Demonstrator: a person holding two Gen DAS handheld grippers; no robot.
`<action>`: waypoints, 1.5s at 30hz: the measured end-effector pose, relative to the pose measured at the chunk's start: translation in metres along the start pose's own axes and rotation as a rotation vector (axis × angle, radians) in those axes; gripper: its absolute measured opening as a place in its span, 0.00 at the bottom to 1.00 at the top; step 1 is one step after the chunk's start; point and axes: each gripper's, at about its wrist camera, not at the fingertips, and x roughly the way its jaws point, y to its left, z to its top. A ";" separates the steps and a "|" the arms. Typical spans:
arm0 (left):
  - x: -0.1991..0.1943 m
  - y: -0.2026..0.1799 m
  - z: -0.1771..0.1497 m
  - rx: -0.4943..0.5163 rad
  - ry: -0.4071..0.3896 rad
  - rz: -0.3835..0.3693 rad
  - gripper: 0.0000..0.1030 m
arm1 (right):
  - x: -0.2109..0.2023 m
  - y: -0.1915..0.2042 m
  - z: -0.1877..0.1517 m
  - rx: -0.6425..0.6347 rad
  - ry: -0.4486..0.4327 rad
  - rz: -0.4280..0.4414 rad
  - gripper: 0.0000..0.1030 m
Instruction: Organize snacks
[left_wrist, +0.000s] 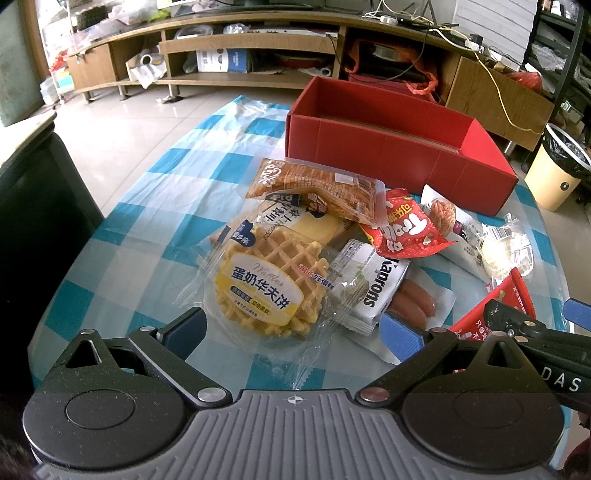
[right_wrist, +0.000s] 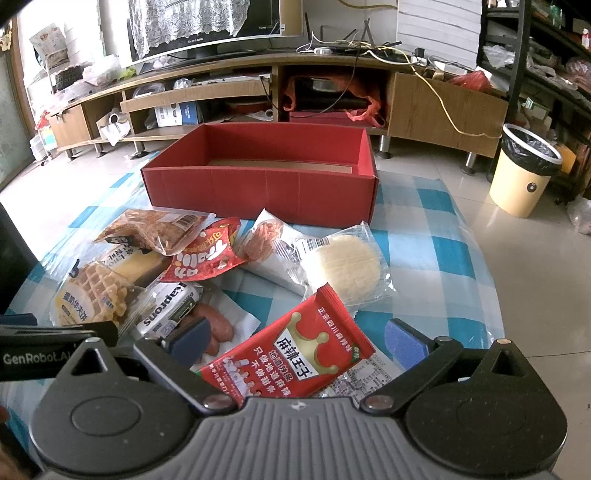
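Nothing packed yet: your red box (right_wrist: 258, 184) sits empty.
Both jaws are spread wide; close your left gripper (left_wrist: 291, 328) on the waffle pack (left_wrist: 266, 284) first.

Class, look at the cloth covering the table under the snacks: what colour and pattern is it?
The tablecloth is a blue-and-white check. It shows best in the left wrist view.

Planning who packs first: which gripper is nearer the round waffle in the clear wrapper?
Left. The left gripper is open with the round waffle in the clear wrapper between its fingers; the right gripper straddles a red spicy-strip packet further right.
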 end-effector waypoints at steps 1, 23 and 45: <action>0.000 0.000 0.000 0.001 0.000 0.000 0.98 | 0.000 0.000 0.000 0.000 0.000 0.000 0.97; 0.000 0.000 -0.001 0.002 0.002 0.003 0.98 | 0.002 0.000 -0.002 0.001 0.007 0.001 0.97; 0.002 0.003 0.002 -0.012 0.014 -0.010 0.98 | 0.007 -0.004 -0.001 0.019 0.036 0.025 0.96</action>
